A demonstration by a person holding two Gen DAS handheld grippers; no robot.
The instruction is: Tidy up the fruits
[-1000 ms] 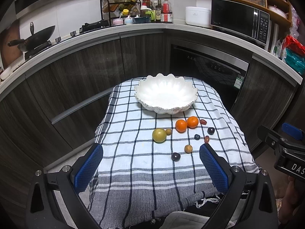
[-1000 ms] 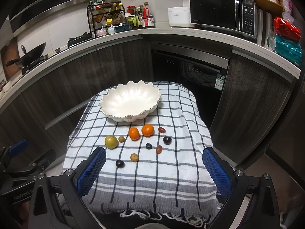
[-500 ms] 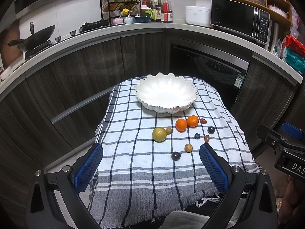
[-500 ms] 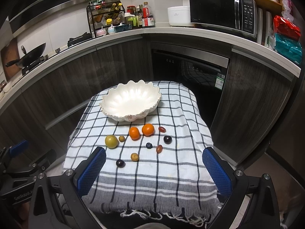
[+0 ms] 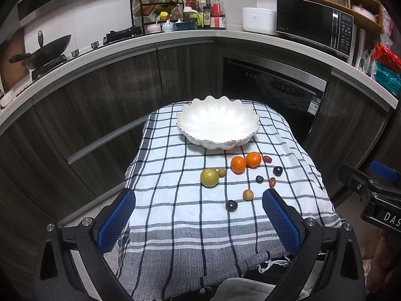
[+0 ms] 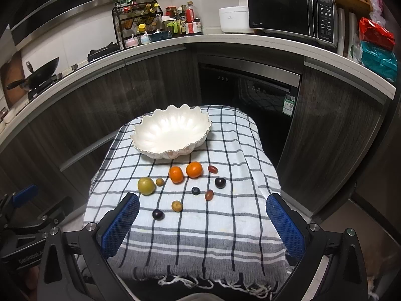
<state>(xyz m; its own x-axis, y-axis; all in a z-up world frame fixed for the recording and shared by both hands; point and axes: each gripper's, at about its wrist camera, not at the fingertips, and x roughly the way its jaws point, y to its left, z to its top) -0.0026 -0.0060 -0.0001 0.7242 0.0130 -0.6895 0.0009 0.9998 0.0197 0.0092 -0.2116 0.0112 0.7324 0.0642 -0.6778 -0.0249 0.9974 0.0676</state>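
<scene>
A white scalloped bowl point(image 5: 218, 128) point(image 6: 173, 133) stands empty at the far end of a small table under a checked cloth point(image 5: 175, 200) point(image 6: 233, 213). In front of it lie two oranges point(image 5: 238, 164) point(image 6: 194, 169), a yellow-green round fruit point(image 5: 209, 177) point(image 6: 146, 186), several small dark and brown fruits point(image 5: 231, 205) point(image 6: 220, 182). My left gripper point(image 5: 199, 219) hovers open near the table's front edge, nothing between its blue pads. My right gripper point(image 6: 203, 223) is likewise open and empty, held back from the fruit.
Dark kitchen cabinets and an oven point(image 5: 275, 92) curve behind the table. The counter holds a wok point(image 5: 47, 50), a spice rack point(image 5: 155, 12), a rice cooker point(image 6: 233, 20) and a microwave point(image 6: 290, 17). The other gripper shows at each view's side edge point(image 5: 376, 195) point(image 6: 22, 228).
Both views have crept slightly upward, so the bowl and fruit sit a touch higher in frame. Nothing on the table has moved.
</scene>
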